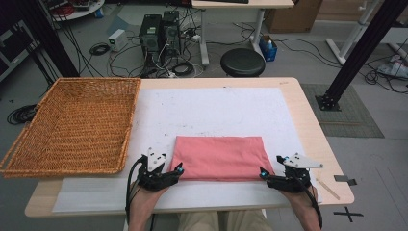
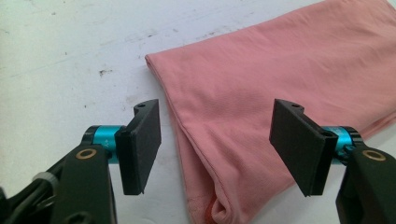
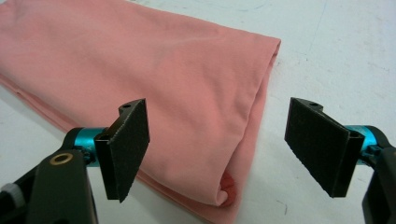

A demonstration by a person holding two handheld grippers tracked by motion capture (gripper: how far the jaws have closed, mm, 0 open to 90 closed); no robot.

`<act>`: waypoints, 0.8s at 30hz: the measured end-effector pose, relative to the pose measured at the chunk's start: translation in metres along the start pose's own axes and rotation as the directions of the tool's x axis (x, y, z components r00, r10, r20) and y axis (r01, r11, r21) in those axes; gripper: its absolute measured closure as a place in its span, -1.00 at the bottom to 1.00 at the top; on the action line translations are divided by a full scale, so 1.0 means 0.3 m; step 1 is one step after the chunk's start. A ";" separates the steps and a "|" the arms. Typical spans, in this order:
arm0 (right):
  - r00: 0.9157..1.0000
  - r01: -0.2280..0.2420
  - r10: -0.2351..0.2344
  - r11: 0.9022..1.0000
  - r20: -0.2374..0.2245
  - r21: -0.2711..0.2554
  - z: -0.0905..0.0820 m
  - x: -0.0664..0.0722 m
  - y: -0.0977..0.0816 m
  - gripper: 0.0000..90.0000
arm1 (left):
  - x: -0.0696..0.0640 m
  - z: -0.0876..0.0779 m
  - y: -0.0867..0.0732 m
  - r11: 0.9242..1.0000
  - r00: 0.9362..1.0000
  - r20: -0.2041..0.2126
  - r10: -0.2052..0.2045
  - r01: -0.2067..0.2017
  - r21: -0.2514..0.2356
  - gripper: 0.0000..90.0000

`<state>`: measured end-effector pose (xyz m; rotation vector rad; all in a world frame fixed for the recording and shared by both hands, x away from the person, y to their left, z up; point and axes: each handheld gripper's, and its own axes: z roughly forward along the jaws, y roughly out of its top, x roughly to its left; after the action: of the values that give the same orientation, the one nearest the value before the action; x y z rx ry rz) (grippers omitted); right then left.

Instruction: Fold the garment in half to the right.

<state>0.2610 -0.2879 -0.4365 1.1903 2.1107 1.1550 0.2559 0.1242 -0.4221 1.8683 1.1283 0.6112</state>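
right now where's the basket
In the high view the basket sits at the table's far left, overhanging its edge, left of the pink cloth and just beyond the left tool.

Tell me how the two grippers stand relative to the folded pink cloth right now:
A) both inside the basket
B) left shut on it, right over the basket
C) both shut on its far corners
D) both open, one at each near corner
D: the left gripper and right gripper sit at the near corners of the pink cloth, and each gripper view shows its jaws spread wide around a corner, not clamped.
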 end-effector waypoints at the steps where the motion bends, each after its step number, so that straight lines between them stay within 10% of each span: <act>1: 1.000 0.006 -0.006 1.000 -0.001 -0.001 0.000 0.001 0.001 -0.51 | -0.003 0.000 -0.003 1.000 1.000 -0.002 -0.005 0.005 0.002 -0.25; 24: 0.999 0.047 -0.046 0.999 -0.027 0.014 0.032 0.060 0.028 -0.49 | -0.012 0.022 -0.116 0.990 0.993 -0.037 -0.112 0.115 0.087 -0.16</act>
<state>0.2622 -0.2658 -0.4345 1.1317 2.1587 1.1433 0.2430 0.1265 -0.4550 1.8599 1.2917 0.5357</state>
